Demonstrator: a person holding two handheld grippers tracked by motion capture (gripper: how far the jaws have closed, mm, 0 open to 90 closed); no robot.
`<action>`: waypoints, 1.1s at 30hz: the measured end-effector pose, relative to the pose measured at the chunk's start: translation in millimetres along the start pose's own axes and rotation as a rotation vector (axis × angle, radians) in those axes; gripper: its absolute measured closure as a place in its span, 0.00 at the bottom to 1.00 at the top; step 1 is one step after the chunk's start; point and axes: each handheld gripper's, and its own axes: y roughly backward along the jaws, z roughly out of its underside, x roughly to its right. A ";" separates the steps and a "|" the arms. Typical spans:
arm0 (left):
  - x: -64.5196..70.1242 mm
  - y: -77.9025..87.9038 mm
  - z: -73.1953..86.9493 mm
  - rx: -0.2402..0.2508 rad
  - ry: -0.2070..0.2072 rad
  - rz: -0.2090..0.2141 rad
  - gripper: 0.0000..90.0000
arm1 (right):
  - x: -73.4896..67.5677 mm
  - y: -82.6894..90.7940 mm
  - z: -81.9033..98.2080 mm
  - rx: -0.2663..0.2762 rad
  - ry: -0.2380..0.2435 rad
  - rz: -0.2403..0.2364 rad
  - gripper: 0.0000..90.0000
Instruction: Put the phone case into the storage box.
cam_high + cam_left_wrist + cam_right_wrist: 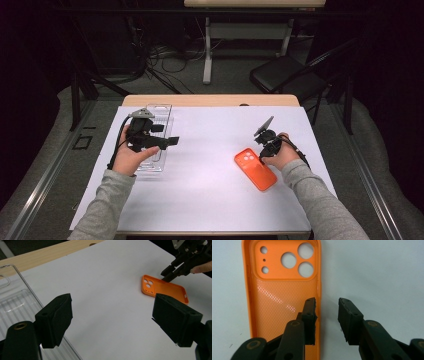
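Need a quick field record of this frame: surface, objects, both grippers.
surface: white sheet over a wooden table
case: orange phone case, open side up, camera holes at its far end, right of centre
tray: clear plastic tray at the sheet's left edge, looks empty
left gripper: open, held above the tray, pointing toward the case
right gripper: open, jaws straddling the case's side wall, one jaw inside the case and one outside
contact: cannot tell whether the jaws touch the wall

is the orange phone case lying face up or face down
Face up, open side upward: the orange phone case shows its hollow textured inside and raised rim, lying flat on the white table.
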 end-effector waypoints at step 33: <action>-1.4 -1.4 1.3 -0.001 0.011 -0.006 0.18 | -2.9 -8.0 0.4 -0.079 0.011 -0.011 0.94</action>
